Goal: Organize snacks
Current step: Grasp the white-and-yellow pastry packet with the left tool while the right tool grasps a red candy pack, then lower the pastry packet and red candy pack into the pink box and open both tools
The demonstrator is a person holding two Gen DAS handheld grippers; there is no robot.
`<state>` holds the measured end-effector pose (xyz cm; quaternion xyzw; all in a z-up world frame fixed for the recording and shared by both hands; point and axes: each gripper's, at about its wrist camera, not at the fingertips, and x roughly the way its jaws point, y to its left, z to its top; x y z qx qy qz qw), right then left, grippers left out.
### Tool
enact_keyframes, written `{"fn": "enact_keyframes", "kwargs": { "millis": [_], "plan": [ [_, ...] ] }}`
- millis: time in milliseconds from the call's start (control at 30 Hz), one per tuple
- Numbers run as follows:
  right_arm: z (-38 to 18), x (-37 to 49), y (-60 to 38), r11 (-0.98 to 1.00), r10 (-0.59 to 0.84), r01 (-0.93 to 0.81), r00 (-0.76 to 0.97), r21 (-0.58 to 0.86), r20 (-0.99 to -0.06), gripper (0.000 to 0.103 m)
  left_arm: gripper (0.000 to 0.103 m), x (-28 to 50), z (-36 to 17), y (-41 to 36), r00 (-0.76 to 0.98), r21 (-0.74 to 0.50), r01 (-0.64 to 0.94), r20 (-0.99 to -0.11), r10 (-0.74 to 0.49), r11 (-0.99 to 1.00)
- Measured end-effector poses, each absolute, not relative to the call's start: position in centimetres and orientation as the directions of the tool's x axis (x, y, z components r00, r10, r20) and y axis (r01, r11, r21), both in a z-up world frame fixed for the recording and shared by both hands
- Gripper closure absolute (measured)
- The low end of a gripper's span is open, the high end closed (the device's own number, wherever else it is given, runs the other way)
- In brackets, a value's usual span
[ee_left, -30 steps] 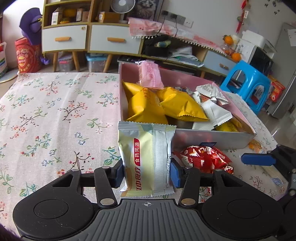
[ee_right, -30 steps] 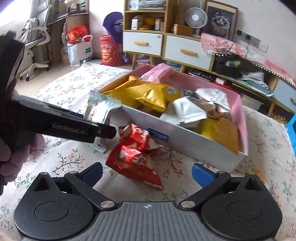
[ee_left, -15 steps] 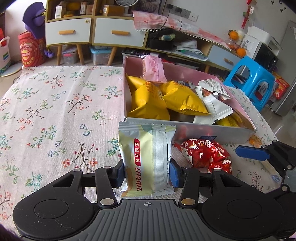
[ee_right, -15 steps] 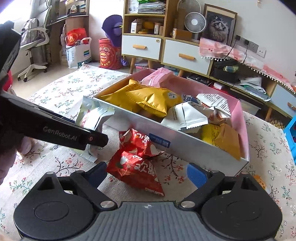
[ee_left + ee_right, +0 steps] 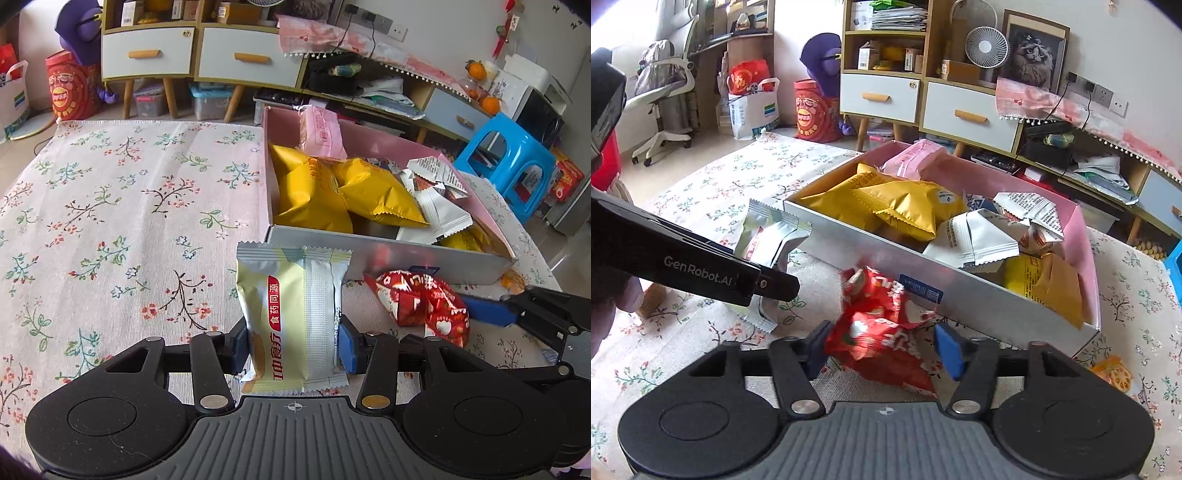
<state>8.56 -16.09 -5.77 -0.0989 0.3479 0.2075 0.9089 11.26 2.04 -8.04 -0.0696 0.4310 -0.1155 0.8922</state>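
My left gripper point(image 5: 293, 349) is shut on a pale yellow and silver snack packet point(image 5: 295, 314) and holds it upright just in front of the pink and silver snack box point(image 5: 388, 254). The box holds yellow, white and pink packets. My right gripper point(image 5: 882, 349) has its jaws around a red snack bag point(image 5: 882, 325) on the tablecloth in front of the box; the left pad touches it and the right pad stands slightly off. The red bag also shows in the left wrist view point(image 5: 421, 299), and the pale packet in the right wrist view point(image 5: 768, 240).
The floral tablecloth point(image 5: 110, 221) covers the table left of the box. An orange wrapped sweet point(image 5: 1112, 373) lies by the box's right corner. A blue stool point(image 5: 513, 162), cabinets and shelves stand beyond the table.
My right gripper has moved forward onto the red bag and narrowed its jaws around it. My left gripper, still holding the pale packet, has risen and tilted a little.
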Motion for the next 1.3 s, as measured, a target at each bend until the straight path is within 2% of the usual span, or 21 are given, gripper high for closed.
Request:
{"fn": "enact_keyframes", "kwargs": {
  "millis": [200,400,700,1067,1300],
  "plan": [
    [-5.3,7.9,-15.8,0.881,0.313,-0.469,0.682,-0.067,-0.66,0.075,0.059,11.1,-7.9,2.0,0.596,-0.221,0.148,-0.758,-0.265,0.964],
    [-4.9,8.0,-16.4,0.884,0.314,-0.464,0.681,-0.058,-0.662,0.077,0.059,11.1,-7.7,2.1,0.587,-0.224,0.131,-0.767,-0.258,0.966],
    [-4.1,8.6,-18.0,0.921,0.308,-0.387,0.665,0.039,-0.681,0.08,0.059,11.0,-7.2,2.4,0.584,-0.247,0.113,-0.768,-0.265,0.962],
    [-2.6,9.5,-19.7,0.963,0.263,-0.219,0.624,0.158,-0.736,0.08,0.059,10.9,-6.4,2.2,0.536,-0.293,0.101,-0.789,-0.3,0.951],
    [-1.1,9.9,-20.6,0.96,0.272,-0.119,0.611,0.254,-0.743,0.08,0.059,11.1,-4.9,2.8,0.549,-0.334,0.079,-0.772,-0.321,0.939]
  ]
}}
